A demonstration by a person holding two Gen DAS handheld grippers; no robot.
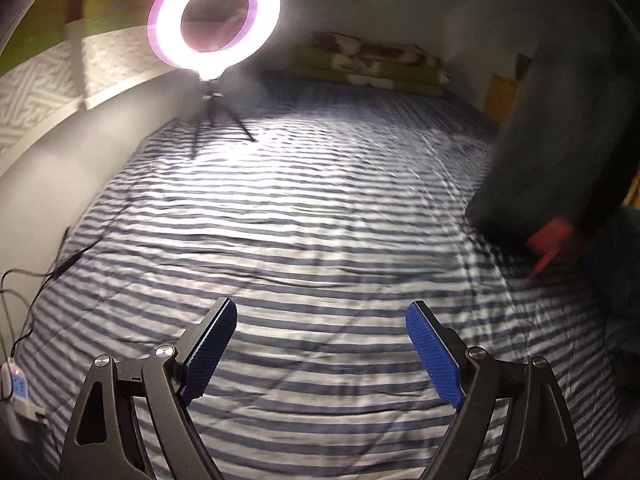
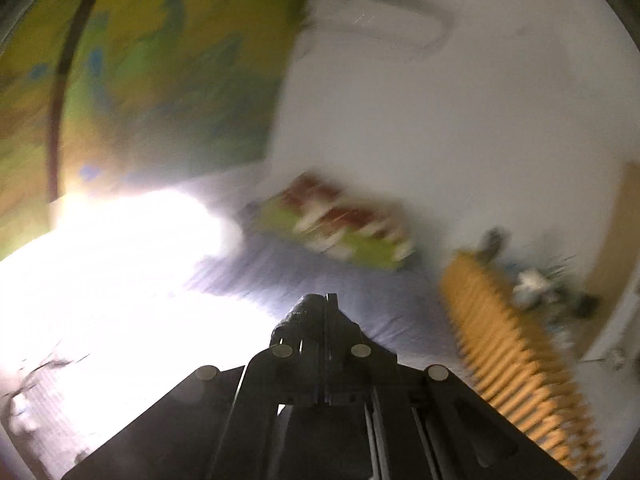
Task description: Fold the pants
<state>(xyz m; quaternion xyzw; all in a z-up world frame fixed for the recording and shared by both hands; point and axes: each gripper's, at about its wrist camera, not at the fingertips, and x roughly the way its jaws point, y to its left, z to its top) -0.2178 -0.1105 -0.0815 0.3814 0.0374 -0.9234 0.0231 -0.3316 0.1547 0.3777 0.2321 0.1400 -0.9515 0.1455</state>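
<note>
**While the Pants Hang at the Bed's Edge**

While the big striped bed [image 1: 304, 216] lies under a bright ring light [image 1: 214, 20], dark pants [image 1: 560, 128] hang blurry at its right side. Left gripper [image 1: 320, 348] hovers over the sheet, fingers wide apart, holding nothing. Right gripper [image 2: 320, 304] has fingers pressed together on a bit of dark cloth.

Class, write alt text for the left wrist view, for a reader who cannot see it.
An open left gripper with blue pads hangs empty above a bed covered in a blue and white striped sheet. A lit ring light stands on a tripod at the far left, pillows lie at the head, and a blurred dark garment hangs at right.
</note>
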